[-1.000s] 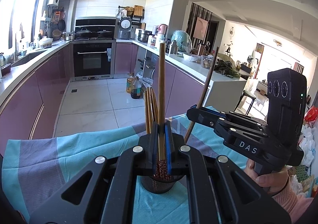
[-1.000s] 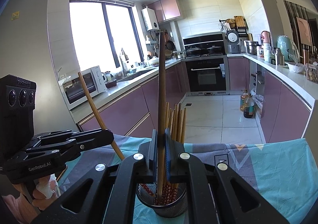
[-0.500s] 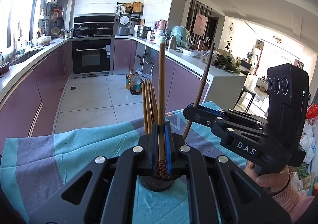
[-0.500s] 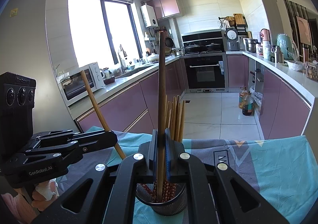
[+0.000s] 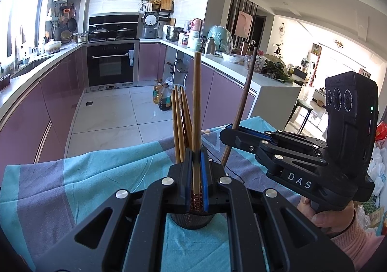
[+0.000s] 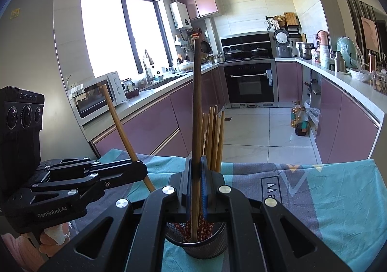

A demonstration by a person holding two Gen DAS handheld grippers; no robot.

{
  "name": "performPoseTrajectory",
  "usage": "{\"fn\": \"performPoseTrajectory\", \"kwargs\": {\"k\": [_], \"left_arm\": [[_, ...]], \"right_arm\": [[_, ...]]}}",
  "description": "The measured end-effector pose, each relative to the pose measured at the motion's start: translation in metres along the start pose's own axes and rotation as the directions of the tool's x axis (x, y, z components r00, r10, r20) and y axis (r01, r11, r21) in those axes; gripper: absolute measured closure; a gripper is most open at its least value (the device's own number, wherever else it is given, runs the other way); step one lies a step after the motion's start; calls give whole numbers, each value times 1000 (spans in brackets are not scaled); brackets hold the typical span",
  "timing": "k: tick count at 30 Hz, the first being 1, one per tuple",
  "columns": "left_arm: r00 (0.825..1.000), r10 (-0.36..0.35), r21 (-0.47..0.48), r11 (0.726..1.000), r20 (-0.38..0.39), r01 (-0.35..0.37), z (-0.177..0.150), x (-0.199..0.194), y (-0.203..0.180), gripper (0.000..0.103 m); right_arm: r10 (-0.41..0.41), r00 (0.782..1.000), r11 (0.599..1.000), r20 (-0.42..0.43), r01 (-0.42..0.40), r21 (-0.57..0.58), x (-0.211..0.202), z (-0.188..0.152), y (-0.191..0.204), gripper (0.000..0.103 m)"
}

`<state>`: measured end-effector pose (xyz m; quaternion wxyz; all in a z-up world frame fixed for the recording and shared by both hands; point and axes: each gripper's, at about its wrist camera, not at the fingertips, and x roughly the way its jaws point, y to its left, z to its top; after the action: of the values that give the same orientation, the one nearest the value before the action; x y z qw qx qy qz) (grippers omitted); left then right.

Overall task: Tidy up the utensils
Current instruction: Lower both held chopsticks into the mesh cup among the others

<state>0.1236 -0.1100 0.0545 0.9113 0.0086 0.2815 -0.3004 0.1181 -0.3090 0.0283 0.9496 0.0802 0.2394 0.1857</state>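
Note:
A dark mesh utensil holder (image 6: 205, 245) stands on the teal and grey cloth, with several light wooden chopsticks (image 6: 214, 136) upright in it. My right gripper (image 6: 196, 165) is shut on a dark brown chopstick (image 6: 196, 103), held upright with its lower end inside the holder. In the left wrist view, my left gripper (image 5: 196, 158) is shut on a light brown chopstick (image 5: 196, 103) just above the holder (image 5: 191, 220), beside the other chopsticks (image 5: 180, 122). Each gripper shows in the other's view: the right gripper (image 5: 229, 132) and the left gripper (image 6: 142, 170) face each other over the holder.
The cloth (image 5: 72, 175) covers the table, whose far edge drops to a tiled kitchen floor. Oil bottles (image 5: 164, 100) stand on the floor by the purple cabinets. A person's hand (image 5: 331, 218) grips the right handle. A microwave (image 6: 96, 98) sits on the left counter.

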Motion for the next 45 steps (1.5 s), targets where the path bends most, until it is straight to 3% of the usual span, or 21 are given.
{"fn": "performPoseTrajectory", "kwargs": {"k": [23, 45], "left_arm": [[998, 10, 11, 1000, -65, -9, -2, 30, 6, 96], [997, 28, 1, 1000, -75, -28, -1, 52, 17, 95]], "right_arm": [[3, 998, 1000, -55, -3, -13, 17, -14, 4, 97], [4, 997, 1000, -79, -4, 2, 28, -18, 3, 97]]}}
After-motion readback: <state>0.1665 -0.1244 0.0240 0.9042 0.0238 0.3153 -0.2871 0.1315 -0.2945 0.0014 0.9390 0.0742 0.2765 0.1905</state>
